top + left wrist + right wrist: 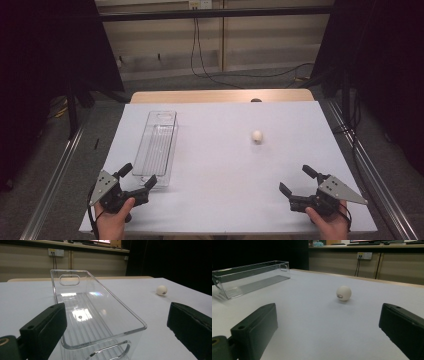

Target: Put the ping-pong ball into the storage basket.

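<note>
A small white ball (257, 136) (161, 290) (343, 293) lies on the white table (220, 165), right of centre. A long clear plastic bin (157, 145) (95, 312) (249, 277) stands empty at the left. My left gripper (137, 176) (115, 330) rests open at the near end of the bin, held by a hand at the table's front left. My right gripper (298, 180) (327, 330) is open at the front right, pointing toward the ball, which lies well ahead of its jaws. Nothing is between either pair of jaws.
The white sheet covers a wooden table whose far edge (220, 96) shows bare wood. Metal rails (50, 185) run along both sides on the floor. Cables (200, 55) hang on the far wall. Dark curtains flank the table.
</note>
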Demonstrator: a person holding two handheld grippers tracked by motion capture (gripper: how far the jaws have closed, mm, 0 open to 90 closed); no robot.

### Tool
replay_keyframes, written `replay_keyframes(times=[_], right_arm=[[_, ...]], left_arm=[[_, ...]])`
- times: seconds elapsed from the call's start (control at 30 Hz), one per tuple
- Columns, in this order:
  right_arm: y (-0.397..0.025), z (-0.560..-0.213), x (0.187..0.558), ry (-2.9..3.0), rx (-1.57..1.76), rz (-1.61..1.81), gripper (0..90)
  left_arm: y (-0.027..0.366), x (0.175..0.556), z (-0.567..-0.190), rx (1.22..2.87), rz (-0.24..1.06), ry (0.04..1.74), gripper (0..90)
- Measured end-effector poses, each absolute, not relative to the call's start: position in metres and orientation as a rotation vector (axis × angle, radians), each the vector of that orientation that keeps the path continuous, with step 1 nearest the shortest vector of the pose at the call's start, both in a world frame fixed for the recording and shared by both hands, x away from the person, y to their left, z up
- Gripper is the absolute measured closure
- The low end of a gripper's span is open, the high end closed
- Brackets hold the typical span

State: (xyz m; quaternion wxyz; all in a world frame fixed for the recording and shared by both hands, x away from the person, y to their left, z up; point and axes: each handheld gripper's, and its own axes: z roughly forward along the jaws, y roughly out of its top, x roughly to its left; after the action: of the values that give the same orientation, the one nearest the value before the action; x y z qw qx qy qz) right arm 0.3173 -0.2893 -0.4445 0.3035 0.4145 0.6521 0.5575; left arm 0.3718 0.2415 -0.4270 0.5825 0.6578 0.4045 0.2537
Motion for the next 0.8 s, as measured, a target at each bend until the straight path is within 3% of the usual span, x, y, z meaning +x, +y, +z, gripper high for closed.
replay_keyframes(times=[0.8], right_arm=[[-0.2871, -0.4428, 0.3259, 1.725, 1.109, 1.449, 1.2]], left_arm=[[0.2438, 0.371, -0.427, 1.543, 0.61, 0.94, 2.8]])
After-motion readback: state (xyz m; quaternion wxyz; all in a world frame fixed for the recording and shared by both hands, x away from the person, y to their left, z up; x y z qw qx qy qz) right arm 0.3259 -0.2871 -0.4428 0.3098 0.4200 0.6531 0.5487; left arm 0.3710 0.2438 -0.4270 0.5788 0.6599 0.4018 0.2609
